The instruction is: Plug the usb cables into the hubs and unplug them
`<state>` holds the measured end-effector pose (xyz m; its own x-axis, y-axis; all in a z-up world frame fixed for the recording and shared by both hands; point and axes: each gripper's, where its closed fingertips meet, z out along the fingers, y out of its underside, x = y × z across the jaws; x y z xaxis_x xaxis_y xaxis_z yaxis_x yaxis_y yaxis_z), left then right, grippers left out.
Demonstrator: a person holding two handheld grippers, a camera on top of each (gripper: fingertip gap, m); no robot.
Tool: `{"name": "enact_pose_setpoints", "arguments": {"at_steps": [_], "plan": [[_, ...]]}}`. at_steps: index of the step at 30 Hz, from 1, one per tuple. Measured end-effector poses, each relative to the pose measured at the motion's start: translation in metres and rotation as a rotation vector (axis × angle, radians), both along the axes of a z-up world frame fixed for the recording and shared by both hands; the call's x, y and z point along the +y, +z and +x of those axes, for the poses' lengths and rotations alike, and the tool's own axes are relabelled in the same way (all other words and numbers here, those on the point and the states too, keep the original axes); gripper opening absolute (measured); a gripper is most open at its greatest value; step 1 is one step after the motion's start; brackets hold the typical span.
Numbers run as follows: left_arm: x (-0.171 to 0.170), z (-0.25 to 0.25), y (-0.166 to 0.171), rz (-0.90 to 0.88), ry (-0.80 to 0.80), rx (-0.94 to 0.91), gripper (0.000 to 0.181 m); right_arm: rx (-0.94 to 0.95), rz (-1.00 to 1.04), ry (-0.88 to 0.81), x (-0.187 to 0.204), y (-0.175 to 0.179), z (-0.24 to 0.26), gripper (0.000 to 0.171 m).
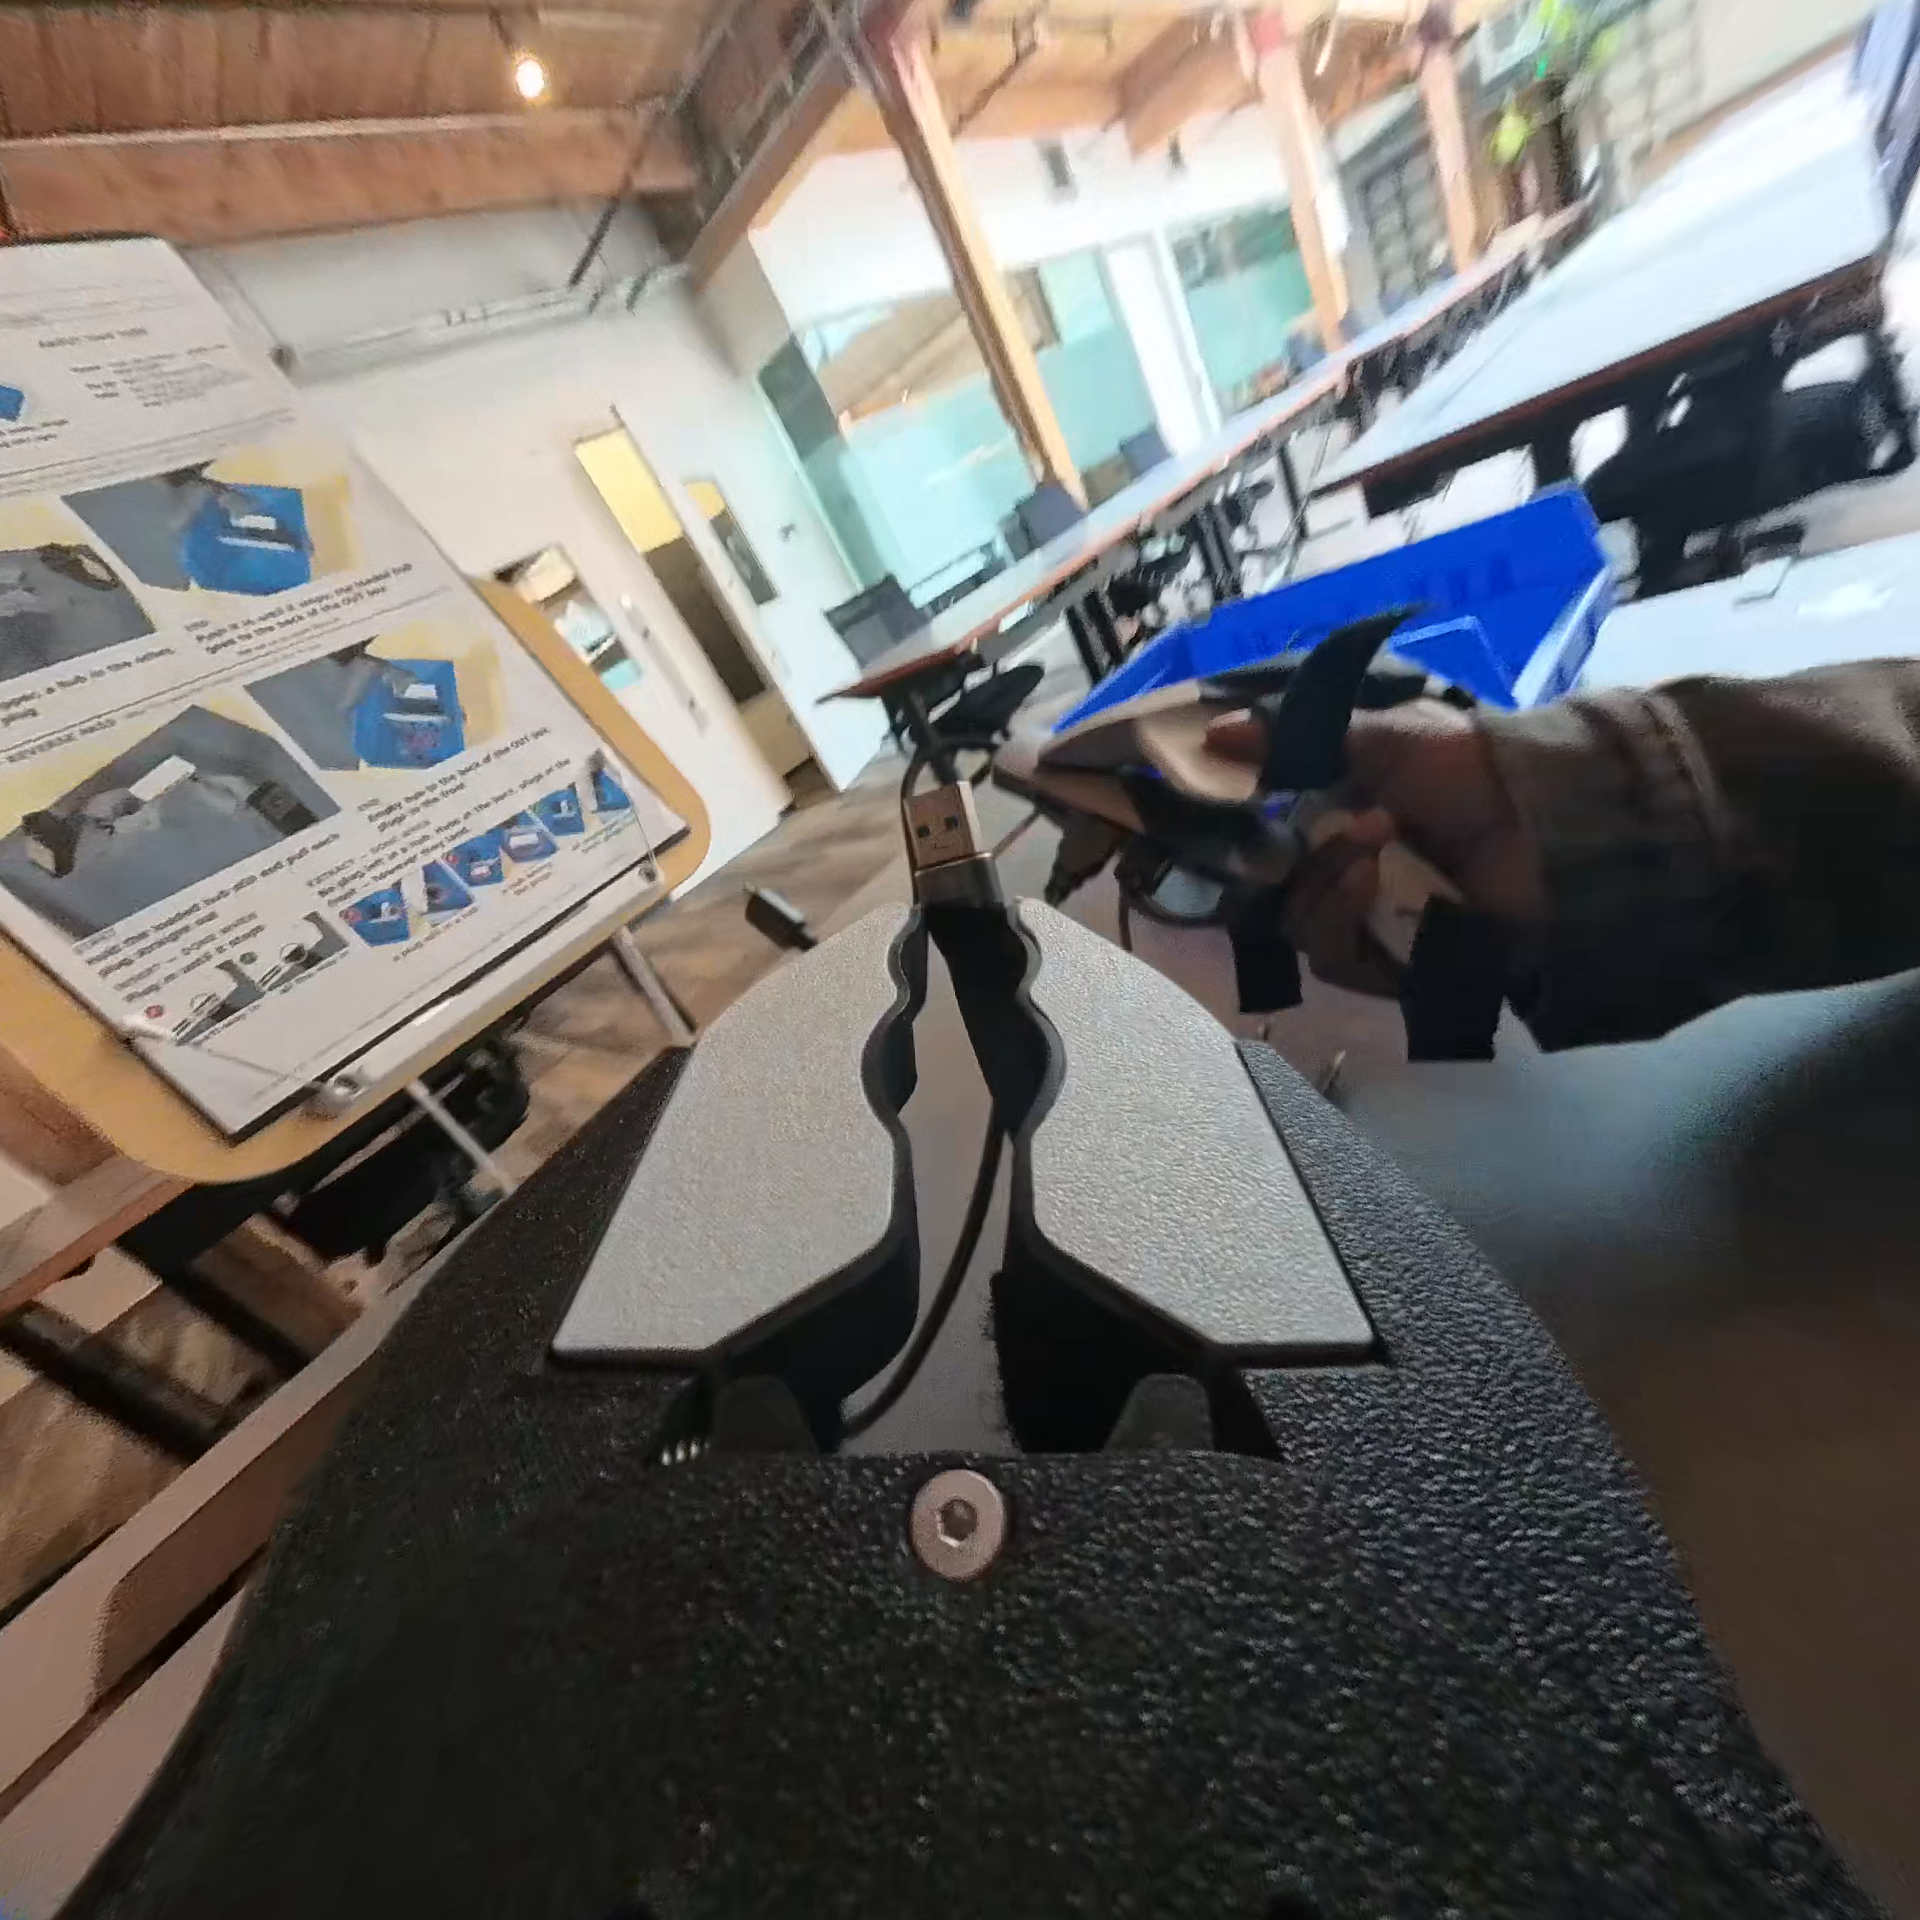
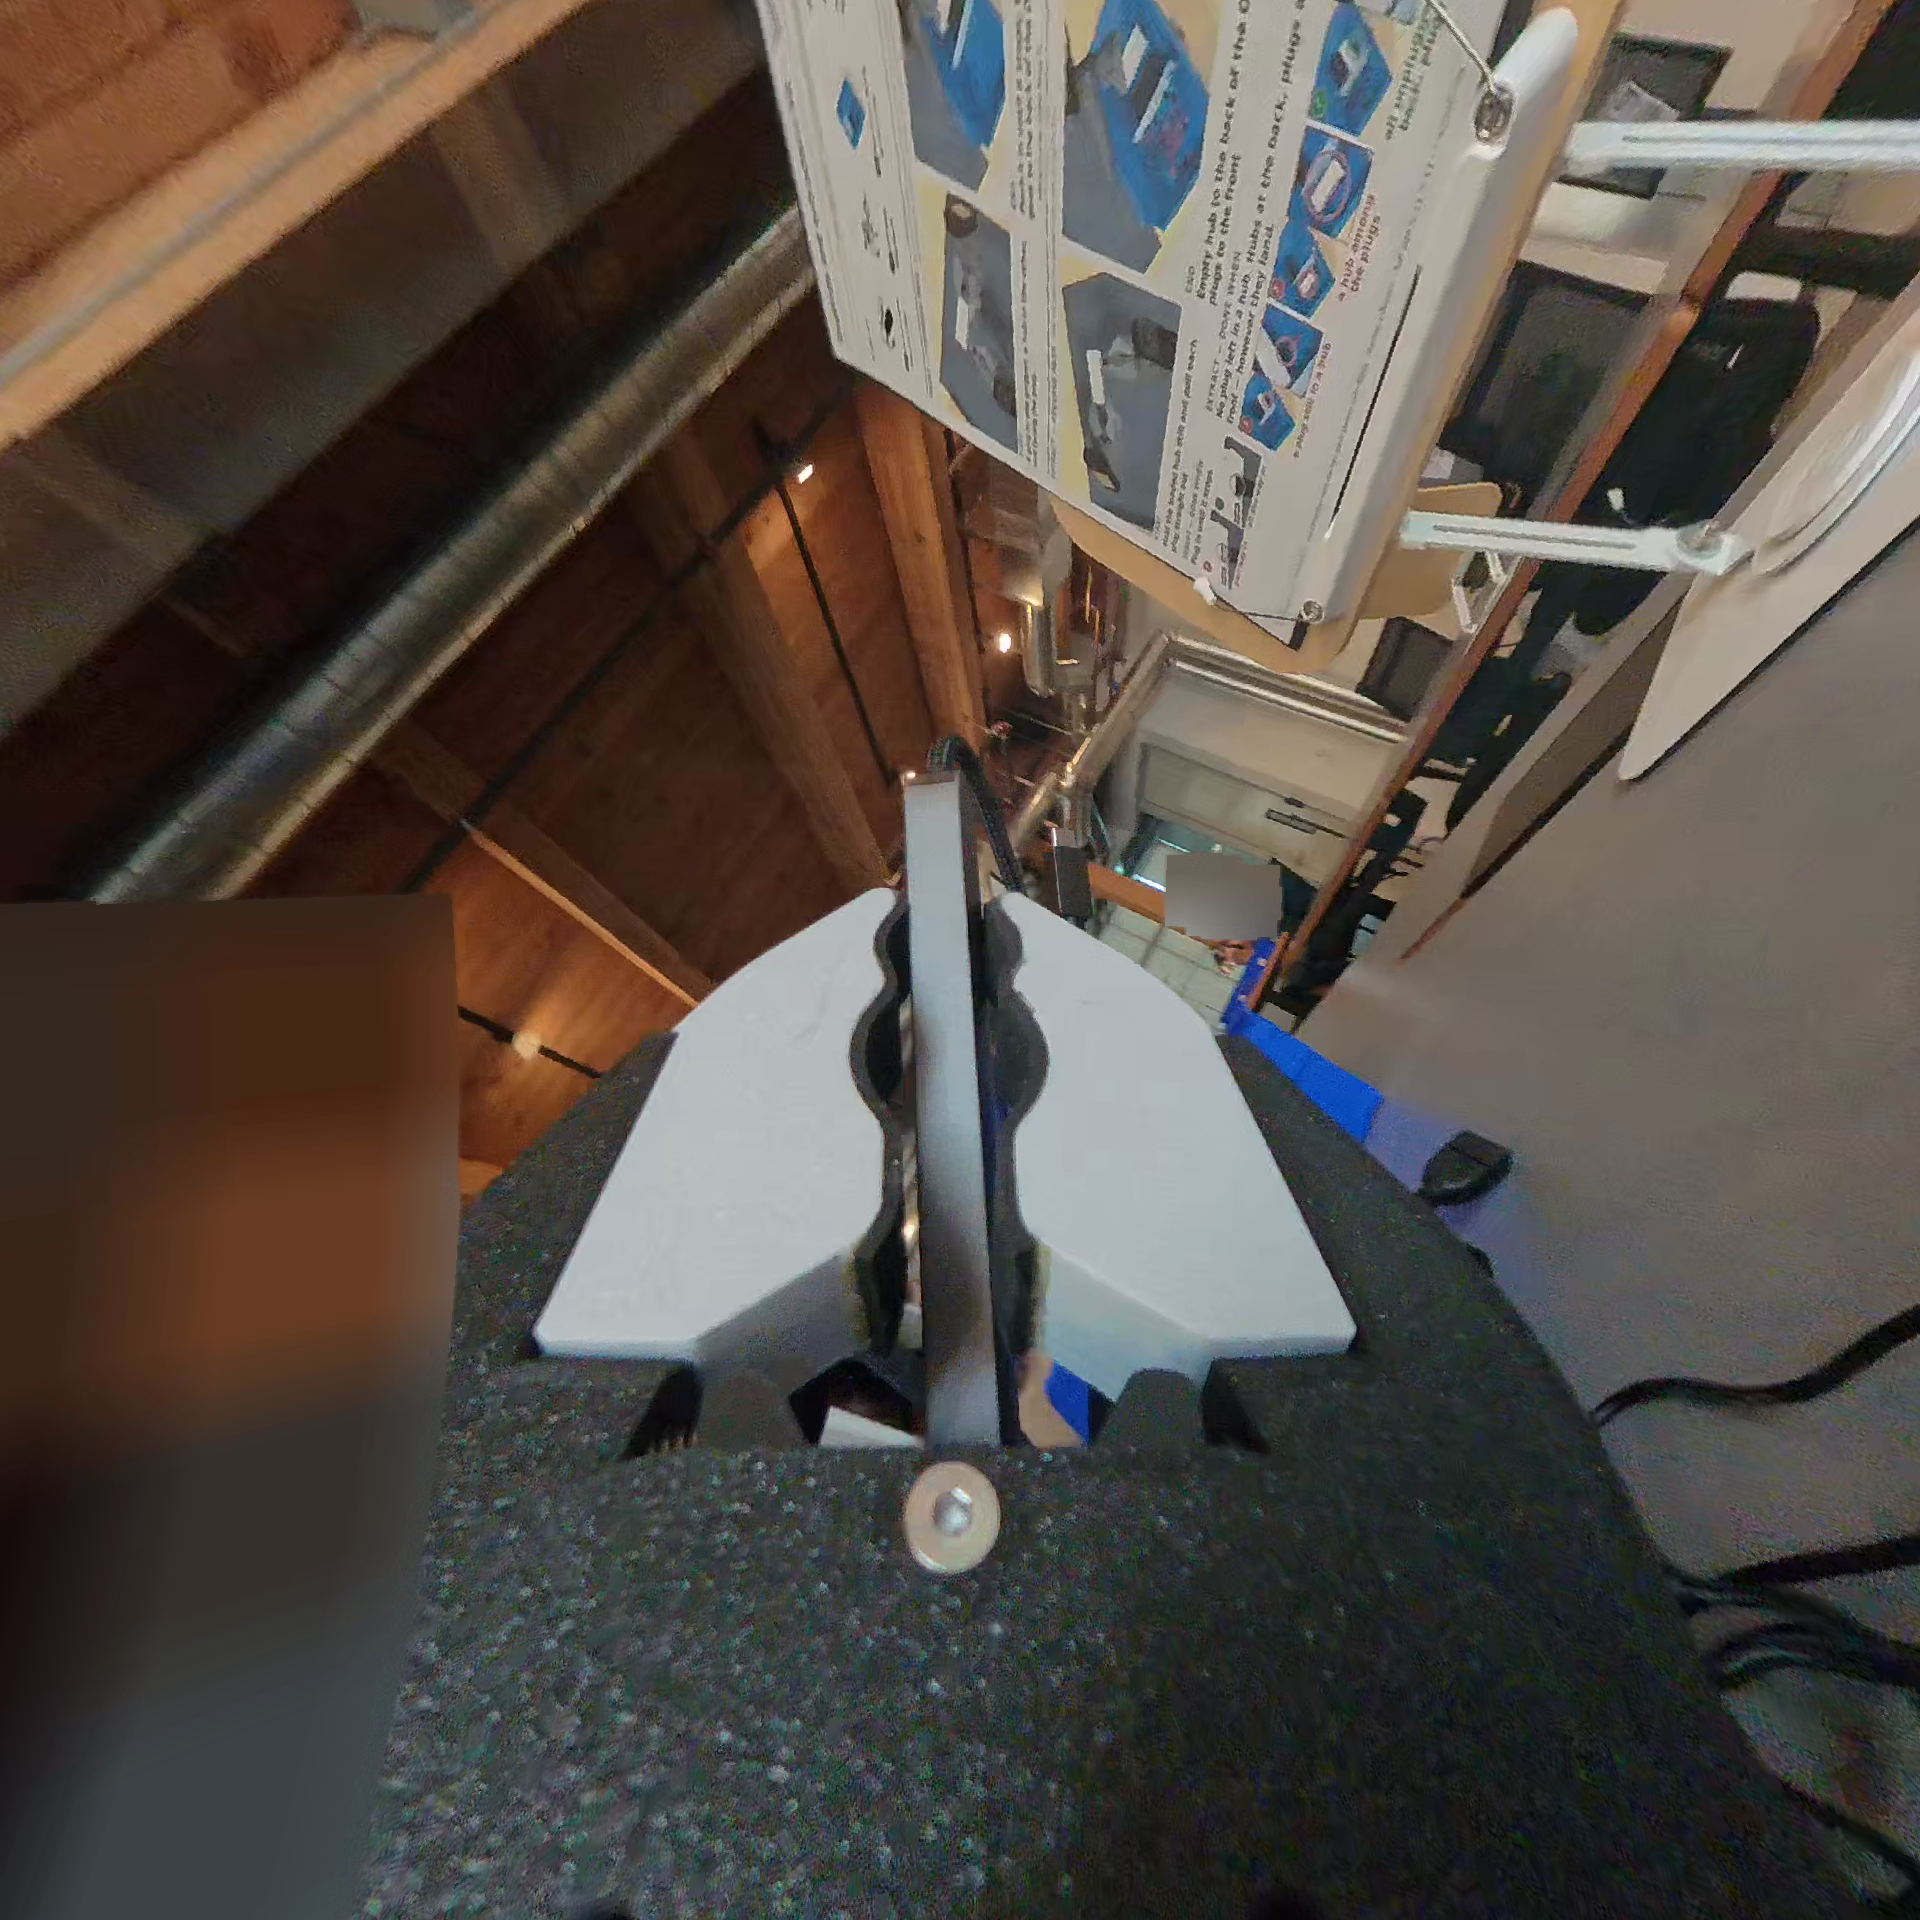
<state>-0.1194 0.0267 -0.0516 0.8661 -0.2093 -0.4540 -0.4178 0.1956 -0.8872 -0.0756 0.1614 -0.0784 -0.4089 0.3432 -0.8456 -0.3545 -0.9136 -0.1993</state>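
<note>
Left tongs [image 1: 961,914] are gripping a USB plug [image 1: 943,831], tip projecting into open air. Right tongs [image 2: 945,914] are clamping a grey hub [image 2: 940,997] edge-on, clear of the bench [image 2: 1714,987].

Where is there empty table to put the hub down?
The grey table lies bare between the blue bin and the black cables at the right edge. Near those cables it is crowded. The right claw holds the hub, the left claw a plug.

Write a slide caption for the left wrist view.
Left tool shut on a USB plug, metal end forward, with a blue bin beyond.
</note>
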Motion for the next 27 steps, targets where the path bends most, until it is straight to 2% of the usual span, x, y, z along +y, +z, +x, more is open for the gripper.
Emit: {"name": "enact_pose_setpoints", "arguments": {"at_steps": [5,9,13,18,23,27], "plan": [[0.012,0.004,-0.019,-0.128,0.101,0.216,0.014,0.140,-0.285,0.069,0.009,-0.005,-0.001,0.012],[0.021,0.008,-0.028,-0.180,0.172,0.398,0.013,0.190,-0.335,0.120,0.005,-0.005,-0.005,0.012],[0.026,0.008,-0.039,-0.225,0.288,0.722,0.013,0.212,-0.338,0.164,-0.002,0.001,-0.010,0.012],[0.029,0.019,-0.041,-0.224,0.325,0.884,0.013,0.207,-0.274,0.191,-0.013,0.010,-0.015,0.012],[0.035,0.023,-0.052,-0.252,0.347,0.960,0.013,0.028,0.062,0.055,-0.033,0.021,-0.022,0.012],[0.038,0.025,-0.057,-0.257,0.355,1.005,0.013,-0.021,0.177,0.013,-0.042,0.029,-0.025,0.012]]}}
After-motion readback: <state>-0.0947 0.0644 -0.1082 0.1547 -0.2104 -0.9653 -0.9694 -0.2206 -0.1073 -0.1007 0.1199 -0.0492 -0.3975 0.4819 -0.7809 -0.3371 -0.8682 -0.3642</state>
